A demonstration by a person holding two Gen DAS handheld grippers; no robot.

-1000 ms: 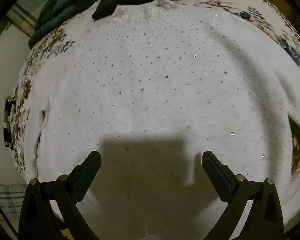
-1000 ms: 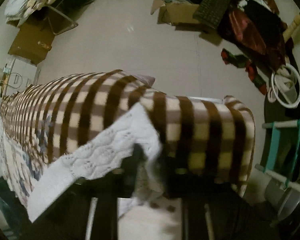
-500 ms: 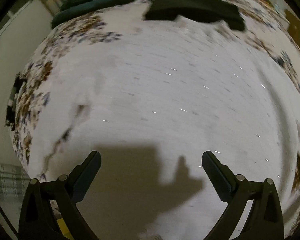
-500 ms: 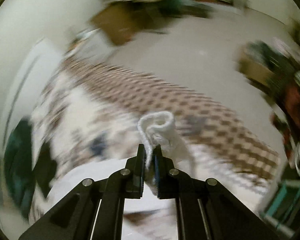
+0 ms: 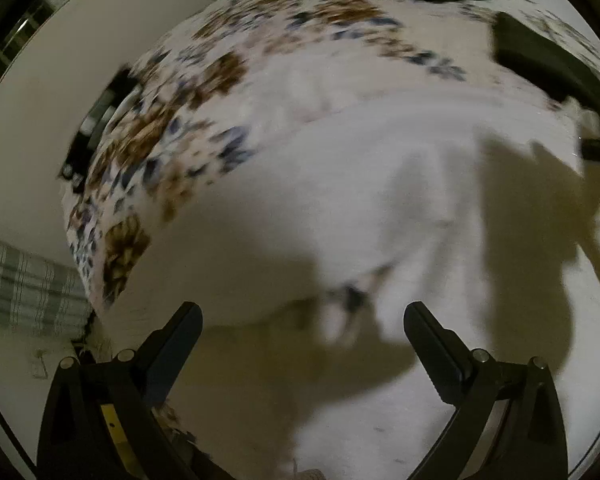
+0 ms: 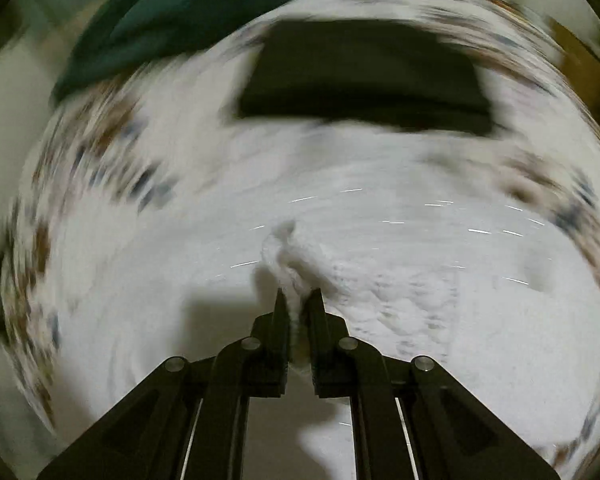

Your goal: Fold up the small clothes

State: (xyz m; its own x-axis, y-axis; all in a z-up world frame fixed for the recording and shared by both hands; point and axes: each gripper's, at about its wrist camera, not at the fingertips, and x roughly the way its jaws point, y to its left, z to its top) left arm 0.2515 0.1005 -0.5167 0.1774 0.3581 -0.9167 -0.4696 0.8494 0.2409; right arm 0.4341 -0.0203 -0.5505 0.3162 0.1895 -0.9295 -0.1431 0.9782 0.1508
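**Right claw pinching white knit over the bed**

Plainly, the biggest thing here is the bed (image 5: 204, 92) with its floral sheet, brown and blue blotches running from nine o'clock up to twelve in the left view. Over most of it lies the white knit (image 5: 380, 184), filling the middle and the lower right of that view; both pictures are smeared, so its folds are hard to read. A dark green heap (image 6: 188, 12) sits at eleven o'clock in the right view, and just beside it, at twelve, a black folded piece (image 6: 364, 80) lies flat on the sheet, touching the knit's far edge.

The right claw (image 6: 299, 300) is clamped on a bunched ridge of the white knit, its jaws nearly together with cloth squeezed between them. The left claw (image 5: 302, 324) hangs above the knit with jaws wide apart, holding nothing.
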